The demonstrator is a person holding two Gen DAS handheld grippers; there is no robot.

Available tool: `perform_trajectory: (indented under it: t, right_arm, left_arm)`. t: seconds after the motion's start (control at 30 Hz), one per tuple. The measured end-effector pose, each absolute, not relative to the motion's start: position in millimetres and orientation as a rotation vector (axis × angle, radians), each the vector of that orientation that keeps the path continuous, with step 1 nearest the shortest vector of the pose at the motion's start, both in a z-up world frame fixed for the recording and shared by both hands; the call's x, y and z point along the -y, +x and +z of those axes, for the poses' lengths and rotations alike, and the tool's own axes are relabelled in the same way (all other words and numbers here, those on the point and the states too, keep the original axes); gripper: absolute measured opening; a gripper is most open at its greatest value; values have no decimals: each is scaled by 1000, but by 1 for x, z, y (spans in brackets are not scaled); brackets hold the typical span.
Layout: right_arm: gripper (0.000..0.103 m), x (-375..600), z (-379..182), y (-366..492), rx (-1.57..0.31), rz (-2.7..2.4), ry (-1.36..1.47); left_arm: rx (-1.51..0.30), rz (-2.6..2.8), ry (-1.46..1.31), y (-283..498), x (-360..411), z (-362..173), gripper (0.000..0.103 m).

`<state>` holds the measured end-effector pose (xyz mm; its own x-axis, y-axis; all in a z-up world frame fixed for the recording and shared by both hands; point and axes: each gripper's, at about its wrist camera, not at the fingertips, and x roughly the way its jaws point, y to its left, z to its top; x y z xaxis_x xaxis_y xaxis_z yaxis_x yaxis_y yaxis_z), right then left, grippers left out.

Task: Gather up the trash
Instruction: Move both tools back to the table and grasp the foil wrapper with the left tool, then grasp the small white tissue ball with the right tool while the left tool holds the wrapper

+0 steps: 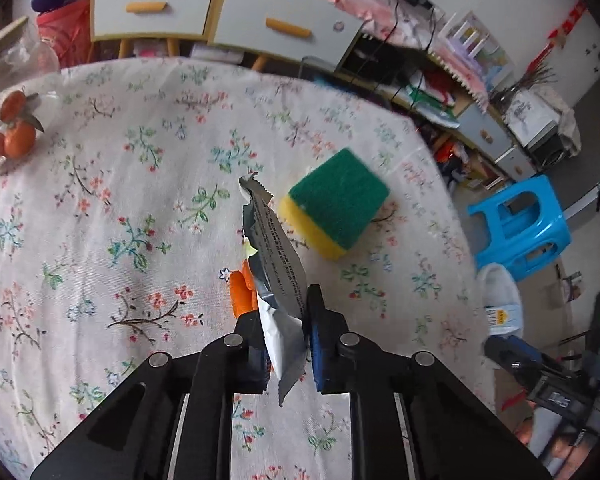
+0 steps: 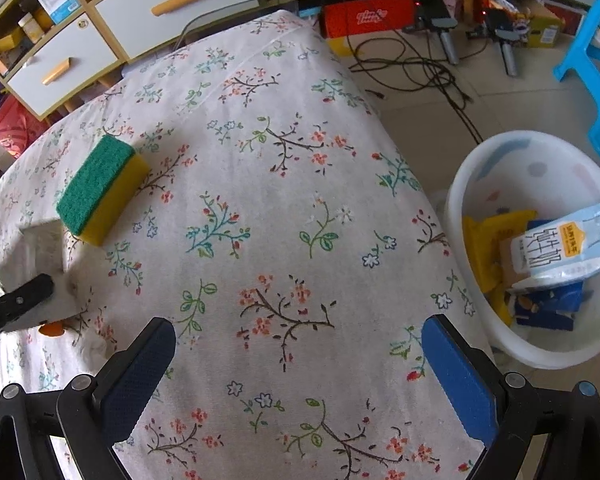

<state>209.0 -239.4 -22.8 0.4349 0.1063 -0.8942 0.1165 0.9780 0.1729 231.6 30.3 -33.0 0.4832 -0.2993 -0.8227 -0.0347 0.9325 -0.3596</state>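
My left gripper (image 1: 285,312) is shut on a torn silver snack wrapper (image 1: 276,264) and holds it above the floral tablecloth (image 1: 120,200). An orange peel piece (image 1: 242,290) lies on the cloth just left of the wrapper. In the right wrist view the wrapper (image 2: 40,256) and the left gripper's finger (image 2: 16,304) show blurred at the left edge. My right gripper (image 2: 298,364) is open and empty above the table's right part. A white trash bin (image 2: 480,184) stands on the floor right of the table, holding a light blue milk bag (image 2: 568,248) and yellow and dark blue packaging.
A green and yellow sponge (image 1: 338,204) lies on the cloth, also in the right wrist view (image 2: 100,188). Tangerines (image 1: 12,136) sit at the far left. A blue plastic stool (image 1: 520,224) and a slipper (image 1: 500,300) are on the floor. Cables (image 2: 420,68) and drawers (image 2: 172,4) lie beyond the table.
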Motion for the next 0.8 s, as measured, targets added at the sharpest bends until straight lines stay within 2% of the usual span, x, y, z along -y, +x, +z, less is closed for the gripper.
perform_trajectory:
  t: [0.37, 0.8]
  right_arm:
    - [101, 178, -27, 215, -1138, 90, 137]
    - [101, 106, -67, 221, -1228, 198, 22]
  left_arm:
    - [-1008, -150, -351, 189, -82, -9, 15]
    - [-1069, -80, -344, 159, -137, -34, 15]
